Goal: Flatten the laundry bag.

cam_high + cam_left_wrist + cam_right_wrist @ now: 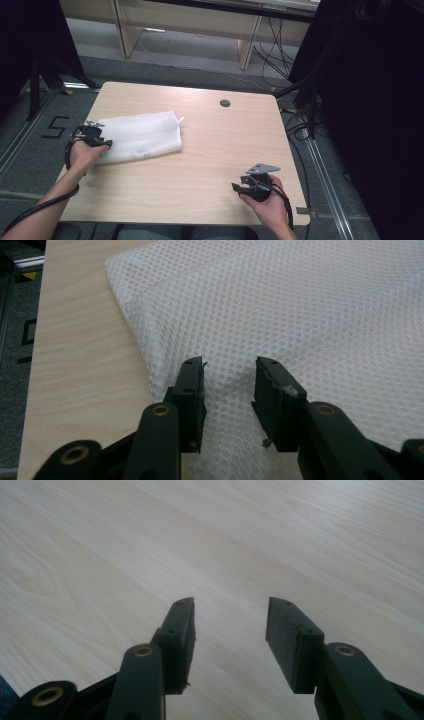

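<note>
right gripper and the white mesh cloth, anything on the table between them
Nothing: in the high view, bare wooden table runs from the right gripper to the white mesh cloth.

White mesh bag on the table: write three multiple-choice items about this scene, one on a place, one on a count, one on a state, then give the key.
1. Where does the white mesh fabric bag lie on the light wooden table?
A. on its left part, near the left gripper
B. at the right edge
C. over the round hole

2. How many small dark round holes show in the tabletop?
A. none
B. one
C. three

3. How do the left gripper's jaws stand?
A. shut on the mesh
B. shut on nothing
C. open, mesh beneath the gap

Key: 1 A, the high view shows the bag at the table's left by the left hand. 2 B, a single hole sits near the far edge. 3 C, the left gripper view shows a clear gap between the jaws with mesh under it.
</note>
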Demonstrator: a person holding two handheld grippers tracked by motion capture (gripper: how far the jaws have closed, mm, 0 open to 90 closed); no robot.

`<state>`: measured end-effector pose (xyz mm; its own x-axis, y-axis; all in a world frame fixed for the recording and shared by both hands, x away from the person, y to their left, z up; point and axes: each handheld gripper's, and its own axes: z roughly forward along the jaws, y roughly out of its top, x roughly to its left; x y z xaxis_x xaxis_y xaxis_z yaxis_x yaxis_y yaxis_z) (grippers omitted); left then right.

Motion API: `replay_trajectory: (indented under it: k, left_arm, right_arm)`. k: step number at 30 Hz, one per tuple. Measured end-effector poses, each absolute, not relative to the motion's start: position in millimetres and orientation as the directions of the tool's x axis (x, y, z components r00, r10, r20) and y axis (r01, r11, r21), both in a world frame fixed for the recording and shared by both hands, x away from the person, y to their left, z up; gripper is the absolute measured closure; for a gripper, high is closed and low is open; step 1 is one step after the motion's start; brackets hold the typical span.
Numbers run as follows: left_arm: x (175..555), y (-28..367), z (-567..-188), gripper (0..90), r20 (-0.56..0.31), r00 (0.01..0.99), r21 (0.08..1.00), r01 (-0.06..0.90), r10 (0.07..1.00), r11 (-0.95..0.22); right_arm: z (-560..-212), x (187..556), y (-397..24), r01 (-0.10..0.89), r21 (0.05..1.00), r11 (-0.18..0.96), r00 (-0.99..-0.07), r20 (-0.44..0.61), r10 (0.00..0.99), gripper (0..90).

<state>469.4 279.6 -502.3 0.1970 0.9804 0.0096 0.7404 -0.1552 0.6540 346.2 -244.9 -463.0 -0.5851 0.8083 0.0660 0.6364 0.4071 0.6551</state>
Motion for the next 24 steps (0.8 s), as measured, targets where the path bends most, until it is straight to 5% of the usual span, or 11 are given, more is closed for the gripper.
replay_trajectory:
  k: [9, 24]
  left_arm:
    - [471.6, 271.4, -502.6, 76.3, 0.122, 0.259, 0.611, 0.741, 0.958, -0.278]
    - [479.9, 236.7, -502.6, 86.2, 0.143, 0.345, 0.604, 0.712, 0.928, -0.358]
  right_arm:
    - [-461.9, 345.8, -245.3, 0.636, 0.65, 0.415, -0.588, 0.06, 0.806, 55.3]
    - [-464.4, 346.3, -245.2, 0.632, 0.657, 0.412, -0.585, 0.055, 0.809, 54.9]
